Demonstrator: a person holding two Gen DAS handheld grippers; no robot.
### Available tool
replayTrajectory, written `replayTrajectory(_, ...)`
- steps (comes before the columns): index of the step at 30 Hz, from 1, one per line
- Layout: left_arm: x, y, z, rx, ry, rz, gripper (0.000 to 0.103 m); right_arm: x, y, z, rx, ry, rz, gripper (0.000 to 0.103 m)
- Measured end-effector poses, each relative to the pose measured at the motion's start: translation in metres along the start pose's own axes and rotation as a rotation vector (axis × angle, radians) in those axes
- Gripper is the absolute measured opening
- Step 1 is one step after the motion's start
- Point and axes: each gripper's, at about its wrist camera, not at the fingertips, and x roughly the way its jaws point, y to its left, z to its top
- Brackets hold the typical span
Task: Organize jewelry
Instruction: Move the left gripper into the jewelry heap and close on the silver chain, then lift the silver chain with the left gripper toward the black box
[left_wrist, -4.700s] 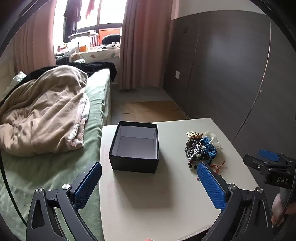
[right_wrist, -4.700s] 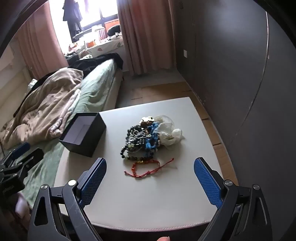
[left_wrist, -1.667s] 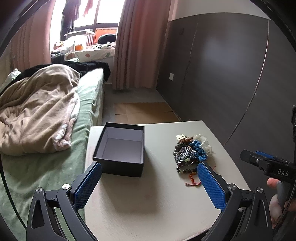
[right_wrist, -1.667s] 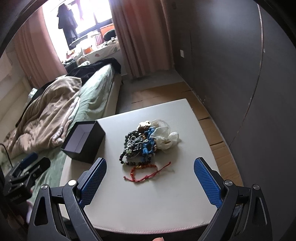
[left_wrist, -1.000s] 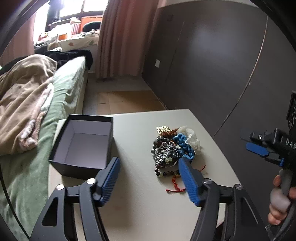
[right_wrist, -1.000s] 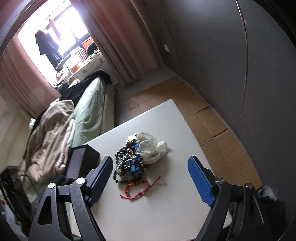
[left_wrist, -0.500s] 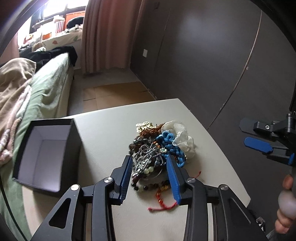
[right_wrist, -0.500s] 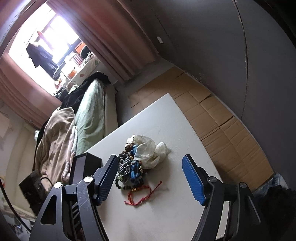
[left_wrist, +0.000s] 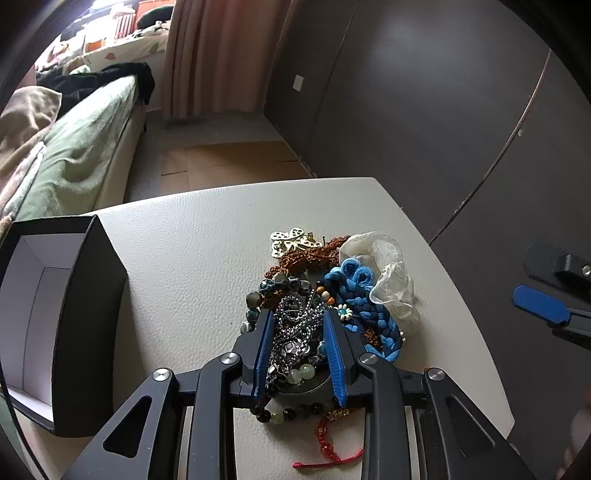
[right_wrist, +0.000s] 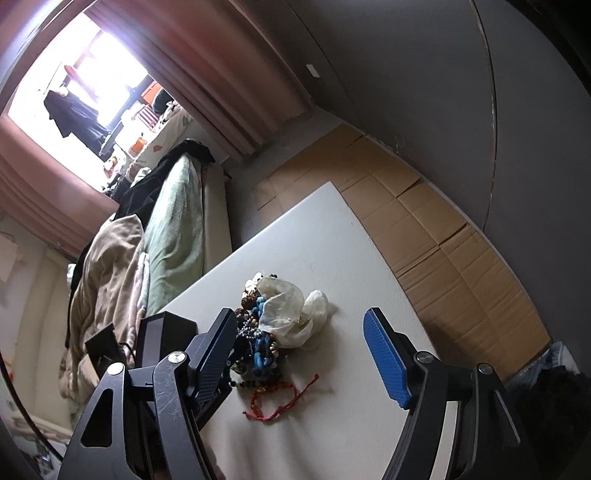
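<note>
- Cream leather-grain tabletop (left_wrist: 192, 236) carries everything; left gripper (left_wrist: 299, 325) is closing around the silver chain tangle (left_wrist: 295, 325), lengthwise between the jaws.
- Right gripper (right_wrist: 299, 354), wide open, hangs farther off.
- Beyond, leftward of the tangle: black open cardboard box (left_wrist: 88, 295).

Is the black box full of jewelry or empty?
Empty, as far as it shows. The black box stands open with bare pale walls inside, and the jewelry pile lies on the table beside it.

daylight from blown-out window (right_wrist: 92, 85) | dim walls | fisheye warp | right view blurred
</note>
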Motion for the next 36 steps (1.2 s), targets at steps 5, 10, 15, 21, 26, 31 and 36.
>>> replayTrajectory(5,0.002,0.007,0.0,-0.026,0.025,-0.03,0.029,0.022,0.004,0.001,-0.01,0.043,-0.013,0.072)
replayTrajectory(10,0.001,0.012,-0.002,-0.044,0.053,-0.056,0.022,0.044,0.01,-0.001,-0.01,0.084,-0.015,0.072)
replayTrajectory(15,-0.006,0.012,-0.002,-0.032,0.04,-0.063,0.014,0.063,0.018,0.0,-0.023,0.106,-0.023,0.072)
replayTrajectory(21,-0.028,0.021,0.005,-0.054,-0.01,-0.099,0.014,0.076,0.018,0.002,-0.011,0.111,-0.027,0.063)
replayTrajectory(26,-0.049,0.032,0.011,-0.086,-0.053,-0.125,0.002,0.089,0.02,0.001,-0.014,0.127,-0.036,0.053)
replayTrajectory(31,-0.069,0.045,0.017,-0.12,-0.1,-0.128,0.002,0.095,0.019,0.001,-0.013,0.138,-0.051,0.008)
replayTrajectory(36,-0.081,0.054,0.021,-0.123,-0.128,-0.125,0.002,0.077,0.024,0.007,-0.027,0.08,-0.04,0.005)
